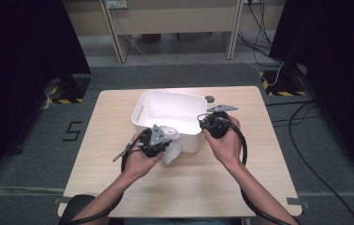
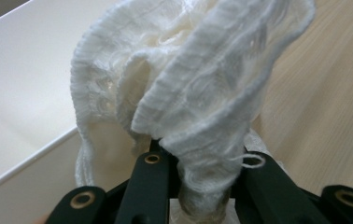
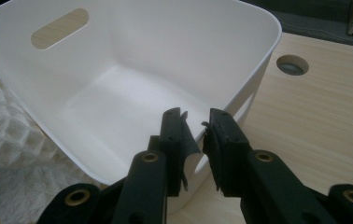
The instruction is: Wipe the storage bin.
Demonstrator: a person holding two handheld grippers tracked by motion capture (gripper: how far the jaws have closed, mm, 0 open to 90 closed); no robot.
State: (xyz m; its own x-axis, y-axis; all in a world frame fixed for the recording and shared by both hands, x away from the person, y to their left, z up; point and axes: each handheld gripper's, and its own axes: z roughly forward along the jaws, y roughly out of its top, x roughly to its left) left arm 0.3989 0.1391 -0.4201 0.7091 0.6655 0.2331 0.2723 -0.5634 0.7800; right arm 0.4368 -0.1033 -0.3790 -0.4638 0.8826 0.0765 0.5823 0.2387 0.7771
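A white plastic basket (image 1: 184, 97) with slot handles stands at the middle of the wooden table (image 1: 189, 187). My left gripper (image 1: 158, 140) is at its near wall, shut on a white knitted cloth (image 1: 172, 145). In the left gripper view the cloth (image 2: 202, 93) bunches up from the jaws of that gripper (image 2: 198, 156), beside the basket wall (image 2: 20, 93). My right gripper (image 1: 212, 124) is at the basket's right near corner. In the right gripper view its jaws (image 3: 195, 123) clamp the rim over a handle slot of the empty basket (image 3: 118, 93). The cloth (image 3: 6, 135) lies at the left there.
A round cable hole (image 1: 209, 99) sits in the tabletop behind the basket, also seen as the hole (image 3: 292, 64) in the right gripper view. Bare wood spreads in front and to both sides. Desk legs and cables stand on the floor beyond the far edge.
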